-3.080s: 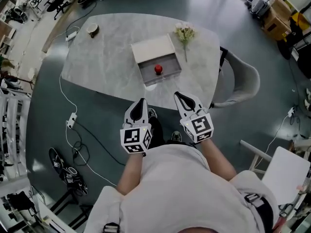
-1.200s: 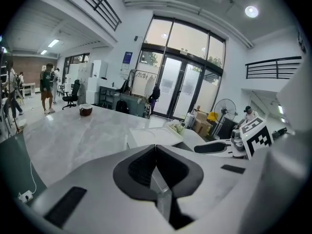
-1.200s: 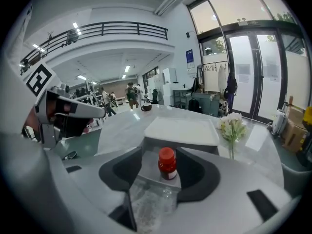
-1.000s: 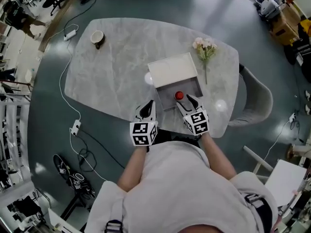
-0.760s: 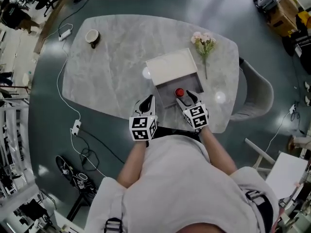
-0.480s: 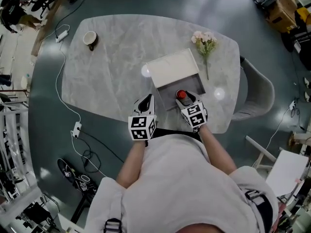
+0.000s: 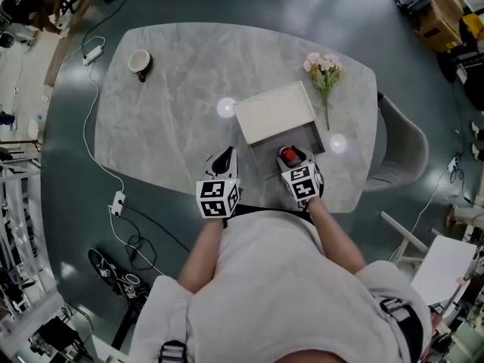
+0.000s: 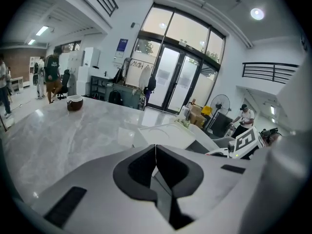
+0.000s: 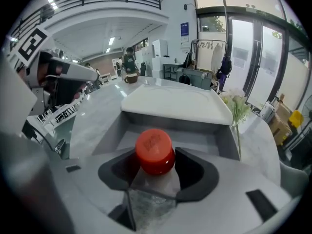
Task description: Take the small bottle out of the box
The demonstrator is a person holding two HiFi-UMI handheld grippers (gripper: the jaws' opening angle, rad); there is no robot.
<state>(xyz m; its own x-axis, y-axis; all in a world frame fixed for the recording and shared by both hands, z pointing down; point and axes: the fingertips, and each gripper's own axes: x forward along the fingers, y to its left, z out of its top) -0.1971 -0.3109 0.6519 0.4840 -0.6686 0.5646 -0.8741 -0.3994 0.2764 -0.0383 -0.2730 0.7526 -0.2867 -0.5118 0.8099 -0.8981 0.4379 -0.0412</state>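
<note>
Head view: marble table [image 7: 166,89] on teal floor [image 7: 76,225]; right hand-held gripper [image 7: 293,159] clasps small bottle [image 9: 154,151], left hand-held gripper [image 7: 224,156] closed.

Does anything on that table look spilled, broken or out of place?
Nothing spilled or broken. Only the flowers lie loose on the table beside the box. The bottle stands upright between the jaws of the right hand-held gripper.

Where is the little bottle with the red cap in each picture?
Head view: the small bottle is lower middle, inside the open box, at the right gripper tips.
Left gripper view: not visible.
Right gripper view: dead centre, between that gripper's jaws.
Shared landmark: the white box lid, just behind the bottle's spot.
</note>
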